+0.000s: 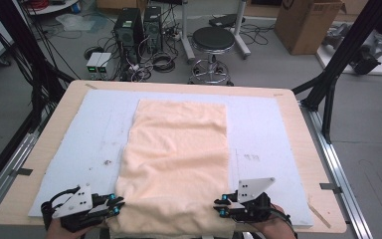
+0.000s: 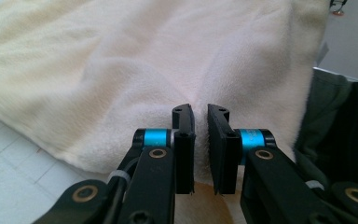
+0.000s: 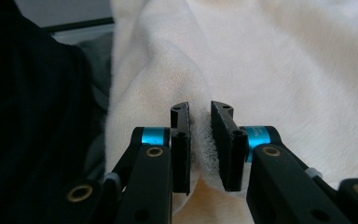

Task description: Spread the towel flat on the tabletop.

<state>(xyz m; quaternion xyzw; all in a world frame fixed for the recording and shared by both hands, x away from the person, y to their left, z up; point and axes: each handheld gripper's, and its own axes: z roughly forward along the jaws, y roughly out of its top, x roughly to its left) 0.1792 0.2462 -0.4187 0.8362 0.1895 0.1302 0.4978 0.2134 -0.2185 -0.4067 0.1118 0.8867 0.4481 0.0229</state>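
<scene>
The high view takes in the whole table (image 1: 30, 149): a pale blue mat (image 1: 79, 129) covers most of it, and a cream towel (image 1: 179, 149) lies lengthwise down the mat's middle, its far edge short of the mat's far edge and its near end hanging over the mat's near edge toward the person. The left gripper (image 1: 115, 204) meets the towel's near left corner and the right gripper (image 1: 220, 207) its near right corner.

The two gripper views add what the high view cannot: how the jaws stand. In the left gripper view the left gripper (image 2: 200, 122) has its jaws drawn close, with a ridge of towel (image 2: 121, 70) bunched between them; whether the pads truly press it is hard to say. In the right gripper view the right gripper (image 3: 200, 122) has a fold of towel (image 3: 284, 60) pinched between its jaws, the pile squeezed against both pads.

Bare mat lies open on both sides of the towel and beyond its far edge.
</scene>
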